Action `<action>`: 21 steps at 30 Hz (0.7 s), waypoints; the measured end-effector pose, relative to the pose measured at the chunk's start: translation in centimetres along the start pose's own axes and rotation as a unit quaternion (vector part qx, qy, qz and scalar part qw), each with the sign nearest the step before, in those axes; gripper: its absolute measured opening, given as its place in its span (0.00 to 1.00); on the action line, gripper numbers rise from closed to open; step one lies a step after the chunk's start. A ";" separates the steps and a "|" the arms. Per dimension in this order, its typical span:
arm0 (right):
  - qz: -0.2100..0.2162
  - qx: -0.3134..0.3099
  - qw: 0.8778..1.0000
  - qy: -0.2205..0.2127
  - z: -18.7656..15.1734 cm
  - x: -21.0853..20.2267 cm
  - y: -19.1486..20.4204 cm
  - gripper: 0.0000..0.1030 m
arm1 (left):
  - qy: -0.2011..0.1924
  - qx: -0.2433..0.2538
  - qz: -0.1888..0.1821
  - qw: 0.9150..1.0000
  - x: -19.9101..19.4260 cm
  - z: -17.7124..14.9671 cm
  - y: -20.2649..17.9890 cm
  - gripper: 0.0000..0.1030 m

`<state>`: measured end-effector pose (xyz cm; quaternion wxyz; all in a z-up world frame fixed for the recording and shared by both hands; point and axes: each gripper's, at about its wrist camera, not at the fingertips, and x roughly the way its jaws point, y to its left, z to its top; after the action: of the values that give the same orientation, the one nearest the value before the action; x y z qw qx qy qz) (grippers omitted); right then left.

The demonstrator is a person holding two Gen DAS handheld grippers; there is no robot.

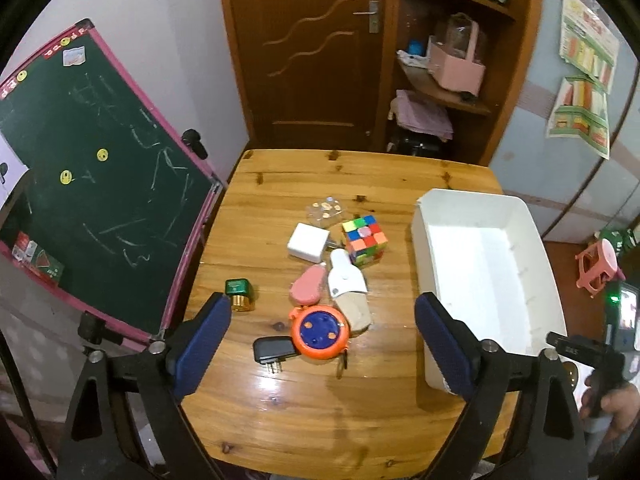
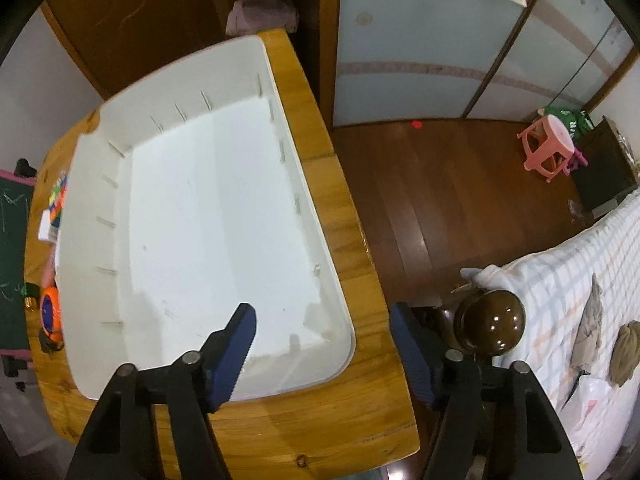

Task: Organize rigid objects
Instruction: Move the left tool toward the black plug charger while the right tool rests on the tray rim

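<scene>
A cluster of small objects lies mid-table in the left wrist view: a Rubik's cube, a white charger block, a clear case, a pink oval case, a white and tan piece, an orange and blue round reel, a black plug adapter and a green and gold cube. The white bin stands empty on the right; the right wrist view looks down into it. My left gripper is open above the reel. My right gripper is open over the bin's near corner.
The wooden table has a green chalkboard leaning at its left edge. A door and shelves stand behind. In the right wrist view, a bed with a dark round knob, wooden floor and a pink stool are right of the table.
</scene>
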<state>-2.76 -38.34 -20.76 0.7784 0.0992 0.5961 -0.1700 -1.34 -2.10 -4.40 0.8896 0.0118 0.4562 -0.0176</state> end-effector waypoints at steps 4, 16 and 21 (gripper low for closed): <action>-0.004 -0.024 1.000 0.003 0.0 1.0 0.3 0.54 | 0.001 0.006 -0.006 1.000 0.0 -0.6 -0.6 0.88; -0.017 -0.055 0.998 0.024 0.3 2.5 0.5 0.25 | 0.043 -0.034 -0.035 0.998 1.4 -2.0 -0.8 0.74; -0.013 -0.060 0.998 0.025 0.3 2.5 0.2 0.21 | 0.068 -0.045 -0.042 0.996 2.1 -2.4 -0.8 0.66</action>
<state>-1.81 -38.61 -23.11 0.7653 0.0487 0.6260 -0.1416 -2.08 -2.86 -7.49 0.8544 -0.0461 0.5164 -0.0331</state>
